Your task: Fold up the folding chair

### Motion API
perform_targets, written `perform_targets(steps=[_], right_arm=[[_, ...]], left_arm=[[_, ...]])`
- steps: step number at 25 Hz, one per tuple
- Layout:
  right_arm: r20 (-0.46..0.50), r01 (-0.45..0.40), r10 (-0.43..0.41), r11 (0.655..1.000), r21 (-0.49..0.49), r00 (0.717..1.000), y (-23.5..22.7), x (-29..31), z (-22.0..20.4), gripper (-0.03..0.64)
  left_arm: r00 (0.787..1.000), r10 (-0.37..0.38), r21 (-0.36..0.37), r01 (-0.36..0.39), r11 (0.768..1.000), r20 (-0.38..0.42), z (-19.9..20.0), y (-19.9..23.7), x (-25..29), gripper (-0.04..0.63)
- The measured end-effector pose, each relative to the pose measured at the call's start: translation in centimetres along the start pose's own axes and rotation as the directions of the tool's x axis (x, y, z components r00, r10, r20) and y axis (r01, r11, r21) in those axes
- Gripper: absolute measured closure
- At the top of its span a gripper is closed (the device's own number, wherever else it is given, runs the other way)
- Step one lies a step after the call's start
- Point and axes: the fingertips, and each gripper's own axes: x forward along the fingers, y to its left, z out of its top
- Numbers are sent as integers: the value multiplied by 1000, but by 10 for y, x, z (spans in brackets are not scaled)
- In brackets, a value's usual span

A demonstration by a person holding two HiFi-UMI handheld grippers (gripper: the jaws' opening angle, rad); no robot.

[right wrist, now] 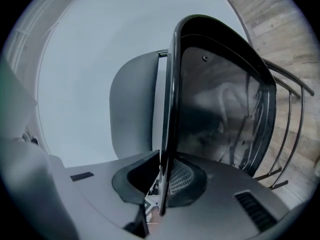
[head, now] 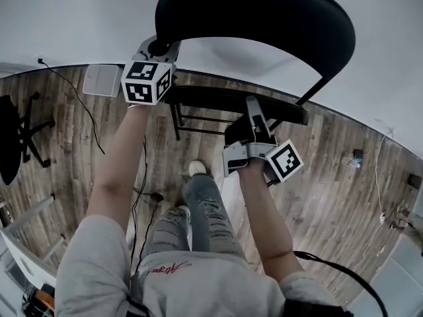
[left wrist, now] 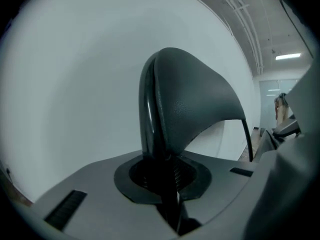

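The folding chair (head: 264, 18) is seen standing on the wooden floor (head: 317, 177), close to a white wall (head: 66, 18) and straight in front of the person. In the head view its black backrest (head: 291, 25) is arched across the top of the frame, and its dark seat (head: 225, 101) is shown lying roughly level below it.

The left gripper (head: 160, 47) is held up at the backrest's left end. In the left gripper view its fingers (left wrist: 183, 176) are closed on the edge of the padded backrest (left wrist: 195, 109), which rises from between them against the wall.

The right gripper (head: 254, 111) is held lower, at the near edge of the seat. In the right gripper view its fingers (right wrist: 184, 180) are clamped on the thin rim of the seat (right wrist: 220, 109), which is seen edge-on and running up from the grip. The chair's thin metal bars (right wrist: 290, 129) are visible to the right of it, over the floor.

Both bare forearms are stretched forward, and the person's legs (head: 205, 210), in jeans, are seen below, just short of the chair. A dark office chair (head: 16, 137) is seen well apart at the left edge of the head view, and a thin cable (head: 86, 111) is trailed across the floor between it and the left arm.
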Motion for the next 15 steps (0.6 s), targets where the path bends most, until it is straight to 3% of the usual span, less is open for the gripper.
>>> perform_targets(steps=[7, 11, 15], right_arm=[[38, 77, -78, 997, 23, 996, -8, 31, 12, 581], [33, 85, -85, 996, -1, 996, -7, 48, 18, 581], [37, 89, -88, 996, -14, 995, -9, 59, 25, 581]], left_arm=[[997, 6, 14, -5, 1000, -73, 2, 7, 11, 546], [999, -43, -51, 42, 998, -31, 5, 7, 3, 545], [999, 2, -35, -4, 999, -43, 4, 7, 3, 545]])
